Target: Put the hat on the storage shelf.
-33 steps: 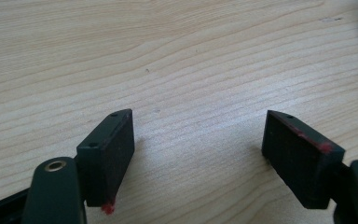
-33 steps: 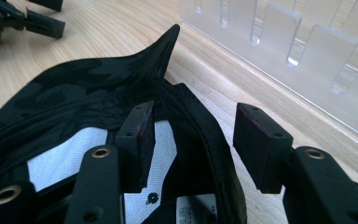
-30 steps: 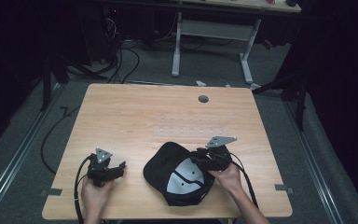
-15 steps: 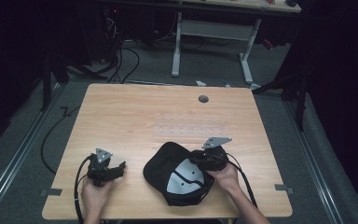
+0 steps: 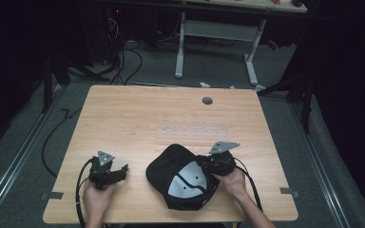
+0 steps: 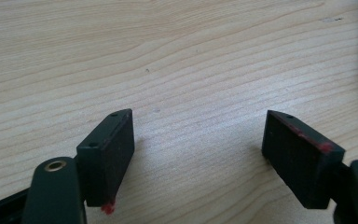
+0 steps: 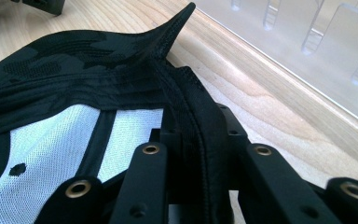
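Left gripper [image 5: 120,172] sits low near the front-left corner of the table [image 5: 123,118], held in the person's left hand [image 5: 96,194]; jaws spread wide with nothing between them, bare wood grain under them in the left gripper view [image 6: 198,154], nose turned toward the cap. A sliver of dark fabric at the right margin of that view suggests the cap is near but apart from it. Middle of the front edge: black cap [image 5: 171,166] lies upside down, pale mesh lining [image 5: 190,183] facing up, crown toward the table's centre. Right gripper [image 5: 203,164] comes in from the cap's right side, right hand [image 5: 233,183] behind it; jaws are closed tight on the cap's rim, the stitched black band pinched between them in the right gripper view [image 7: 200,140], with lining [image 7: 74,144] to one side and a peak of fabric rising beyond. Farther back, a faint clear sheet [image 5: 195,130] lies flat mid-table and a round grommet [image 5: 207,100] sits near the far edge. Progress, by my reading: the grasp on the rim is made with one tool; the other is free and not yet engaged. Lifting, turning or reshaping the cap looks to be still ahead.
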The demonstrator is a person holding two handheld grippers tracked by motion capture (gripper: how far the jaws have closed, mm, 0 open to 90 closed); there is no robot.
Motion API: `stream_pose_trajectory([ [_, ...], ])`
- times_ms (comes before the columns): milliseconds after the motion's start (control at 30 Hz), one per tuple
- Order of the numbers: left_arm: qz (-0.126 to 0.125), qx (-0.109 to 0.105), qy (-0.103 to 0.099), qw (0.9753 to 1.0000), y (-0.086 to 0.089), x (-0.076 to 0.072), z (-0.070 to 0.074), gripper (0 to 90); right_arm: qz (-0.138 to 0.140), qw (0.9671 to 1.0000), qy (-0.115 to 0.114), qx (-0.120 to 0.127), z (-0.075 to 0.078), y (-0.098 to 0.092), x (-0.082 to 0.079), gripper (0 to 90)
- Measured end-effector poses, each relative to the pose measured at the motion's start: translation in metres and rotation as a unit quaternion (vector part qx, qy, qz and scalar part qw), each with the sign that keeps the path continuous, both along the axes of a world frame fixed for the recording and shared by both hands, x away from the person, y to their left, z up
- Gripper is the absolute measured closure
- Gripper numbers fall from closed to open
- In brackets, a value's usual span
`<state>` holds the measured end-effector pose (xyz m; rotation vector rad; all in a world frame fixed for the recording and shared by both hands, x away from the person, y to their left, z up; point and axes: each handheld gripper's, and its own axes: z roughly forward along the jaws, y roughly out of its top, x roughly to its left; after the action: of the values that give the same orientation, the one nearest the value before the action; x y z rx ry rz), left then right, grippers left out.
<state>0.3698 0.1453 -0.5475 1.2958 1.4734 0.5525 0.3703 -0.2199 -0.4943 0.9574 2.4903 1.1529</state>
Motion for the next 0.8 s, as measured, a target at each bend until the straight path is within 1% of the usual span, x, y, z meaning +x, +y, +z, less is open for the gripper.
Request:
stream_pose_trajectory([
  [133, 0.0, 0.0, -0.001, 1.0, 0.0, 0.0, 0.0, 25.4, -0.001, 1.0, 0.002, 0.003, 0.0, -0.002, -0.002, 78.5],
  [233, 0.0, 0.0, -0.001, 1.0, 0.0, 0.0, 0.0, 25.4, -0.002, 1.0, -0.001, 0.004, 0.001, -0.004, -0.003, 79.2],
  [500, 0.0, 0.0, 0.0, 1.0, 0.0, 0.0, 0.0, 25.4, -0.016, 0.9998, 0.0, 0.014, 0.005, -0.011, -0.006, 79.8],
  [667, 0.0, 0.0, 0.0, 1.0, 0.0, 0.0, 0.0, 25.4, -0.026, 0.9995, 0.002, 0.015, 0.007, -0.016, -0.008, 79.9],
  [800, -0.004, 0.001, -0.001, 1.0, 0.0, -0.001, 0.0, 27.1, -0.035, 0.9992, 0.002, 0.019, 0.01, -0.021, -0.01, 80.0],
])
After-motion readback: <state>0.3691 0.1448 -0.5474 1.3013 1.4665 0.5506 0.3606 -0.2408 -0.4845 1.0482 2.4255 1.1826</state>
